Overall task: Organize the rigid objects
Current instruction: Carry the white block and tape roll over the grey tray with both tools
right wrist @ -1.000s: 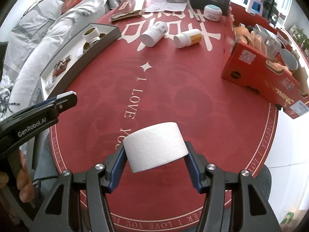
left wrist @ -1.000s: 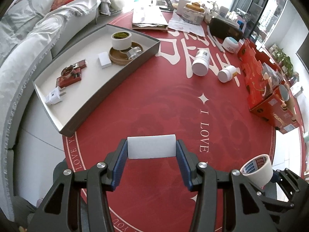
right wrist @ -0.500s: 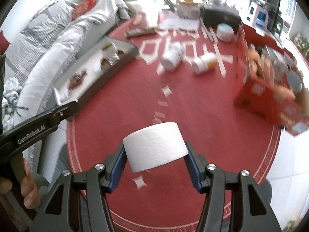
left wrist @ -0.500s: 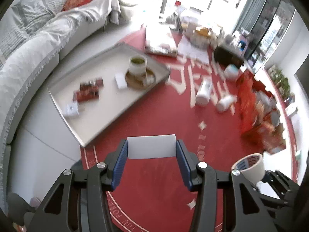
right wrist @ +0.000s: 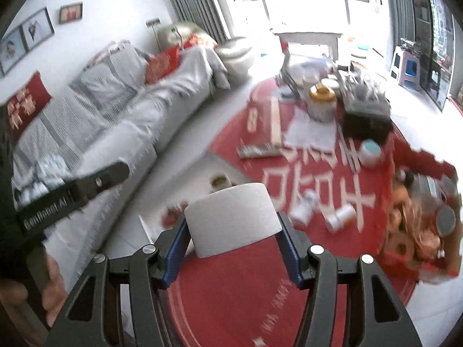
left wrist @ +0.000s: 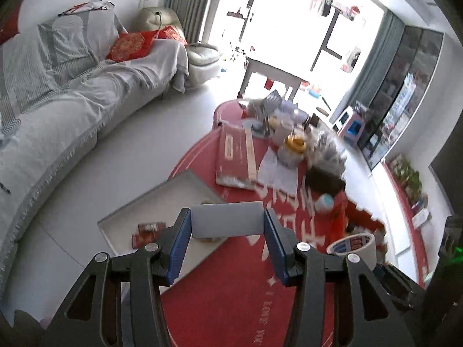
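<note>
Tape roll (right wrist: 231, 219) sits clamped in the right tool (right wrist: 231, 245); the left tool (left wrist: 227, 243), lettered "GenRobot.AI", grips a white box (left wrist: 227, 222).

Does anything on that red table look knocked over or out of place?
Yes. Two white bottles lie on their sides on the red tablecloth, near the red cardboard box, whose top edge looks torn and jagged. The view is blurred, so finer detail is unclear.

A home living room, seemingly: a long grey-covered sofa (left wrist: 66, 107) with red cushions (left wrist: 130, 44), framed pictures (right wrist: 27, 33) on the wall, curtained windows (left wrist: 289, 20).
</note>
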Available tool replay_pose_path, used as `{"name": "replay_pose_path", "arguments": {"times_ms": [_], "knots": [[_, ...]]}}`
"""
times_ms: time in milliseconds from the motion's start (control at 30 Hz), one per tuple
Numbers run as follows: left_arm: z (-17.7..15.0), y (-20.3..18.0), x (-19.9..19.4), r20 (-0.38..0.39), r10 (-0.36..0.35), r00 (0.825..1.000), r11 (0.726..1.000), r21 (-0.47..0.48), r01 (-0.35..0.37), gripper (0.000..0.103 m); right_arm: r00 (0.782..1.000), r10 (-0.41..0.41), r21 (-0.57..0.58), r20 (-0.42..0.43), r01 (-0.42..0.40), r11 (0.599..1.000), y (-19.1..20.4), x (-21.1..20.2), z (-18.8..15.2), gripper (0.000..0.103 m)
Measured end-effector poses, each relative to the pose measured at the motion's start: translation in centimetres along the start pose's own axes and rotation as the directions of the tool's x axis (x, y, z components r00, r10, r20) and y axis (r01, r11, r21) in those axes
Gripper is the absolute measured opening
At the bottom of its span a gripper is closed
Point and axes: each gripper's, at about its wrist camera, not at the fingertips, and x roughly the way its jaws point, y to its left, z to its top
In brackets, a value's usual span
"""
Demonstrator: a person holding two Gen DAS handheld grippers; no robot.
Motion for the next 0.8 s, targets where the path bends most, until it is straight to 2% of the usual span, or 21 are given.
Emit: {"name": "replay_pose_path", "arguments": {"times_ms": [200,333,467,567,700,800], "knots": [[3.8,1.6,-1.0,0.076,0.070,0.995,0.998,-0.010,-0.069,0.053,0.997,0.062,-0.001,0.046,-0.062,0.998,2.7,-0.2,5.0,0.059],[3.7,4.4,0.3,0.060,0.125,0.990,0.991,-0.050,-0.122,0.053,0.996,0.078,-0.025,0.039,-0.077,0.997,4.2,1.4,6.5,0.059],[2.0,6.6,4.0,-0.008,0.159,0.987,0.985,-0.071,-0.159,0.053,0.996,0.071,-0.028,-0.045,-0.072,0.997,5.1,6.1,6.0,0.059],[-0.3,8.0,8.1,-0.080,0.199,0.977,0.976,-0.070,-0.205,0.053,0.991,0.053,-0.019,-0.123,-0.056,0.998,5.2,9.8,4.3,0.059],[-3.7,9.6,13.7,-0.193,0.264,0.945,0.960,-0.043,-0.277,0.053,0.977,0.013,-0.020,-0.212,-0.017,1.000,4.5,14.1,1.6,0.059],[-5.9,10.4,16.7,-0.263,0.295,0.919,0.950,-0.022,-0.311,0.053,0.958,-0.013,-0.019,-0.288,0.007,1.000,3.8,17.4,-0.5,0.059]]}}
